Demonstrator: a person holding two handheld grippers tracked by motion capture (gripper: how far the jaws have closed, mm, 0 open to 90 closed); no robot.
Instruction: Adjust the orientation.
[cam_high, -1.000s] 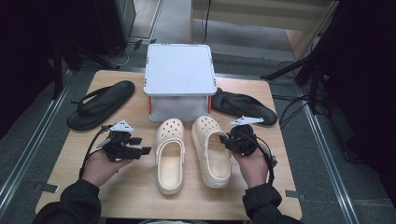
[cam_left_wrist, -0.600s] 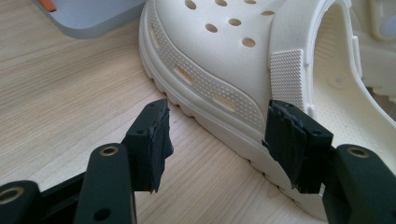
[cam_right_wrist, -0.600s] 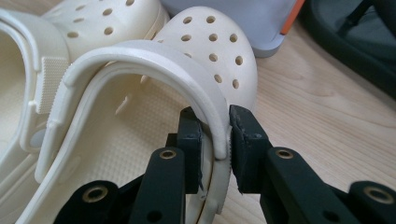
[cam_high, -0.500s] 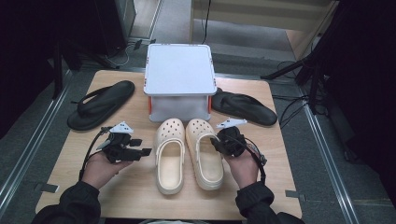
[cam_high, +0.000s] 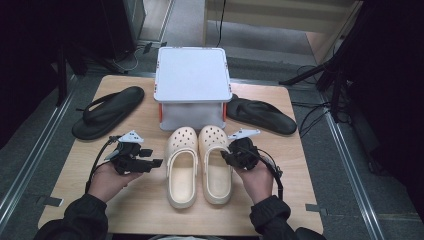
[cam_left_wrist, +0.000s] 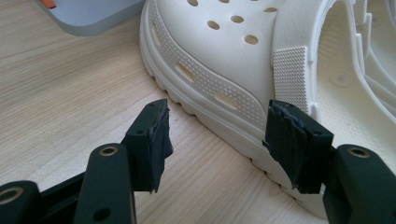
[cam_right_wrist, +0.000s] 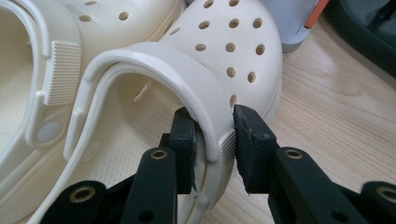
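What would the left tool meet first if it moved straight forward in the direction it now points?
Most likely the outer side of the left cream clog. The left tool stands open on the wooden table, with the clog's sole edge just beyond its pads; depth is hard to judge.

A person at the table wears dark, black-looking long sleeves (cam_high: 80, 217) that end at the wrists, leaving both hands uncovered. Each hand carries a black gripper: the left gripper (cam_high: 159, 163) and the right gripper (cam_high: 225, 158) each have a pale grey three-cornered plate on top and a thin black cable looping back toward the wrist. Close up, the jaws are matte black bars with round screw holes, tipped with rough, worn black rubber pads (cam_left_wrist: 156, 144).
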